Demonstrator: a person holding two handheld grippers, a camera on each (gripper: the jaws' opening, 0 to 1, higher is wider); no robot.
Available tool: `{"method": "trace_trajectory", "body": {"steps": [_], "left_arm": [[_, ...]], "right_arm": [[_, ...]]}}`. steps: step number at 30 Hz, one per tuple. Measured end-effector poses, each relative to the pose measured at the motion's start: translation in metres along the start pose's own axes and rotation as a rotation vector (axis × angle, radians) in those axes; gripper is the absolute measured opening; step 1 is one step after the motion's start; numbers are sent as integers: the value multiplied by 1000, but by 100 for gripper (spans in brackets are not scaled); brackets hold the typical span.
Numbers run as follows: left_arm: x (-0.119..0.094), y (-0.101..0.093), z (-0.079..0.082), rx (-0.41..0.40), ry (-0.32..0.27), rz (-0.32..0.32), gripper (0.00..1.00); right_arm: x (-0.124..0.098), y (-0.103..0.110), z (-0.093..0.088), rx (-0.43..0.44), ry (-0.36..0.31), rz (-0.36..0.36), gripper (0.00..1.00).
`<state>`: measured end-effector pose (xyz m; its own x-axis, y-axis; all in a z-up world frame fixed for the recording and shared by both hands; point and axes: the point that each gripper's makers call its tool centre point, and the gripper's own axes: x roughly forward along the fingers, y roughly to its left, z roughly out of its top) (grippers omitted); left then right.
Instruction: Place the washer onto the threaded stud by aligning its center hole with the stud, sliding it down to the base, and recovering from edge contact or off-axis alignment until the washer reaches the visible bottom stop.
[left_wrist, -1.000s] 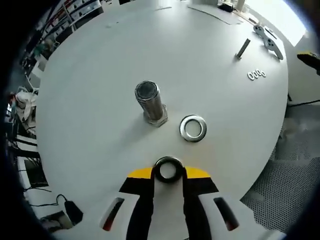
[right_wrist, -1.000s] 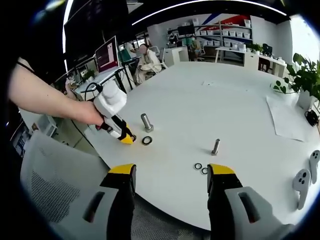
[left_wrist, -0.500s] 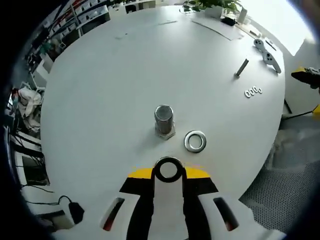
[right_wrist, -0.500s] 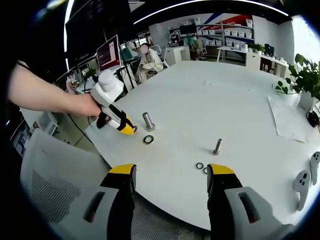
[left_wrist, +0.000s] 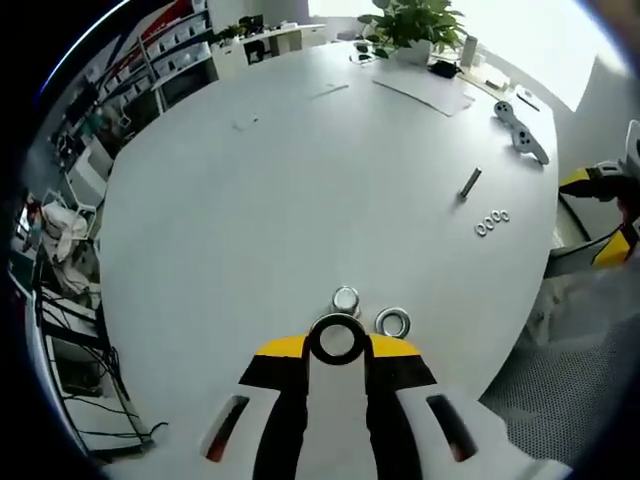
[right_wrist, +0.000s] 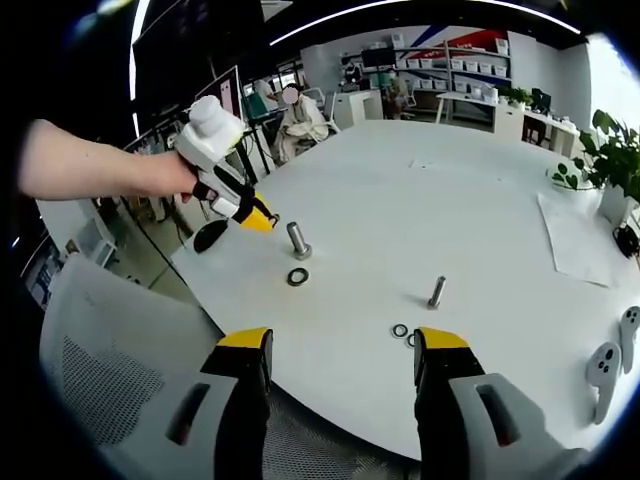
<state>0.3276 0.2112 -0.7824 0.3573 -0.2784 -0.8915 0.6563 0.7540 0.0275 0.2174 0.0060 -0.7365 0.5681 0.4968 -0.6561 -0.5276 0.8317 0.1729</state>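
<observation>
- A flat silver steel washer (left_wrist: 336, 340) was held at its rim between the yellow-tipped jaws of the left gripper (left_wrist: 337, 345), centre hole open to the camera.
- The left gripper (right_wrist: 238, 205) was seen from the right gripper view raised above the white round table (right_wrist: 470, 230), at the table's near left edge, with a person's hand (right_wrist: 170, 180) around it.
- The upright silver threaded stud on its hex base (left_wrist: 346, 300) was standing just beyond the held washer in the left gripper view; in the right gripper view the stud (right_wrist: 298, 241) was below and right of the left gripper's tips, apart from them.
- A second loose silver washer (left_wrist: 392, 322) was lying flat on the table just right of the stud.
- The right gripper (right_wrist: 342, 352) was spread wide with nothing between its jaws, held over the near table edge, well apart from the stud.
- A smaller upright bolt (right_wrist: 435, 292) and small rings (right_wrist: 398, 331) were left further right.
- Step judged: washer carried, not yet on the stud, hole not yet over the stud top.
- Next move judged: the washer to be levelled, centred over the stud and lowered to the base.
</observation>
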Motion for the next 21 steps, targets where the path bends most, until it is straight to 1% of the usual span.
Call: {"method": "trace_trajectory", "body": {"steps": [3, 7, 10, 12, 14, 17, 19, 21], "left_arm": [[1, -2, 5, 19, 5, -5, 18], [7, -6, 11, 41, 27, -22, 18], [11, -7, 17, 72, 38, -20, 18], [13, -8, 19, 78, 40, -20, 18], [16, -9, 20, 85, 53, -24, 18], [20, -11, 16, 123, 85, -21, 18], [23, -9, 15, 138, 95, -13, 18], [23, -7, 16, 157, 97, 7, 18]], "right_arm": [[0, 0, 0, 0, -1, 0, 59], [0, 1, 0, -3, -1, 3, 59], [0, 1, 0, -3, -2, 3, 59], [-1, 0, 1, 2, -7, 2, 59], [-1, 0, 2, 6, -9, 2, 59], [-2, 0, 2, 7, -12, 1, 59], [-2, 0, 2, 8, -13, 2, 59], [-2, 0, 3, 9, -15, 2, 59]]}}
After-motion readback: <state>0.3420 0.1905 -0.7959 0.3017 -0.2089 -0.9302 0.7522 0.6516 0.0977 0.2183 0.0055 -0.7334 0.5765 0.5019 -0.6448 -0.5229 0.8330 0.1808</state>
